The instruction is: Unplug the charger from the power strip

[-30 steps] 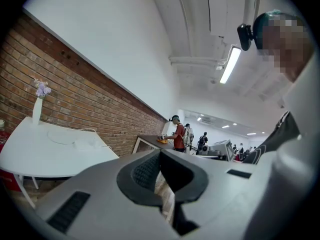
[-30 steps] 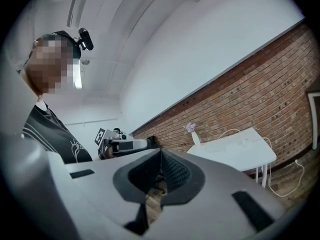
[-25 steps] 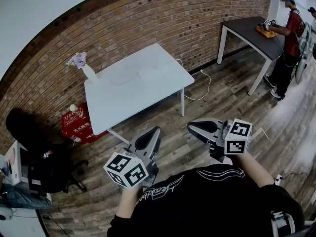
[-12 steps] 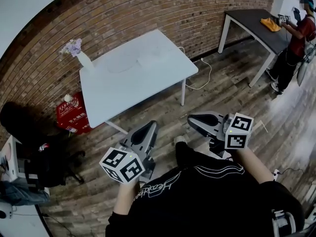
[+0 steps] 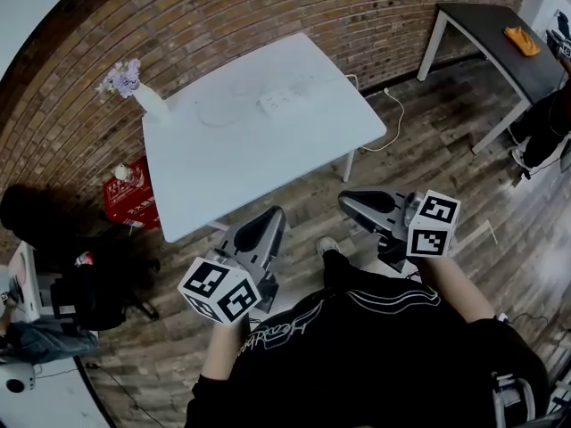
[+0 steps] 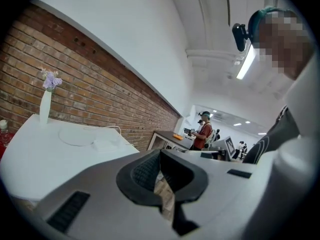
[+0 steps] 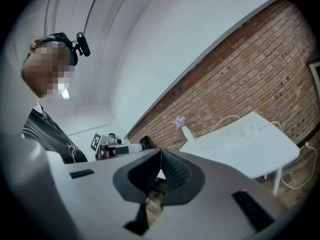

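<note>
A white power strip (image 5: 284, 99) lies toward the far side of the white table (image 5: 268, 163), beside a loose loop of white cable (image 5: 221, 114). A cord (image 5: 393, 123) drops off the table's right end to the floor by the brick wall. I cannot make out the charger itself at this distance. My left gripper (image 5: 271, 216) and right gripper (image 5: 344, 202) are held in front of the person's body, short of the table's near edge, both shut and empty. The left gripper view shows the strip (image 6: 107, 144) and the right gripper view shows the strip (image 7: 235, 138), far beyond the shut jaws.
A white vase of purple flowers (image 5: 143, 96) stands at the table's far left corner. A red crate (image 5: 125, 199) and a dark chair (image 5: 94, 297) sit left of the table. A dark table (image 5: 486, 29) with an orange object stands at right, with a person (image 5: 553, 114) beside it.
The white table has come nearer and larger in the head view, and the power strip on it now shows. Both grippers stay shut and keep their places in front of the body.
</note>
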Motion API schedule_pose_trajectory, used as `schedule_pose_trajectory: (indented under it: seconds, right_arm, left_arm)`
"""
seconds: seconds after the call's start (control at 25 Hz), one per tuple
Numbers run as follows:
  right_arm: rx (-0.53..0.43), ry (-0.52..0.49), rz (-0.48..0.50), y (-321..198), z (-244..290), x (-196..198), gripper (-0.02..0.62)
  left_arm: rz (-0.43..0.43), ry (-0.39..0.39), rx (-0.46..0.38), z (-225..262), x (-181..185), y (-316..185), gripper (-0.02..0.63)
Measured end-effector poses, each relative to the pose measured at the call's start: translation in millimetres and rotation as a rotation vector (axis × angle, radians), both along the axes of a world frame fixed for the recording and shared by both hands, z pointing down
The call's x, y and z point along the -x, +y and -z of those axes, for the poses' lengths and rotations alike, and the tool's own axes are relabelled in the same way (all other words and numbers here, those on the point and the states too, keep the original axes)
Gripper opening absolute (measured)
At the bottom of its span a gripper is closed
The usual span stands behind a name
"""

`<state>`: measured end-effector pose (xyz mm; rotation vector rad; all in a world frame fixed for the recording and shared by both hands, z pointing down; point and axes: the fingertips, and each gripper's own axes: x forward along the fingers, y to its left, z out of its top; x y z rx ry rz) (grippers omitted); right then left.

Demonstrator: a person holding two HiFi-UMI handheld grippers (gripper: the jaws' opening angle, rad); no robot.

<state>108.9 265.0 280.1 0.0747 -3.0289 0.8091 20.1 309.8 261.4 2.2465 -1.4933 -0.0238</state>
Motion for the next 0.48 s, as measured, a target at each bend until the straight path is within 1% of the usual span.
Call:
schedule_pose_trajectory:
  seconds: [0.12,0.32,0.48]
  right_arm:
    - [0.023,-0.004,-0.006,-53,-6,21,-0.002]
    - [0.047,-0.014,-0.026,-140,-12,45,-0.002]
    - [0.061,0.001,-0.040,-193,-23,57,-0.002]
  left_arm:
    - [-0.011,0.006,0.032,-8,20,-52,0.005]
    - [-0.054,-0.039,0.063,-18,42,-135,0.005]
    - [-0.037,-0.031,0.087,-30,65,-190,0.006]
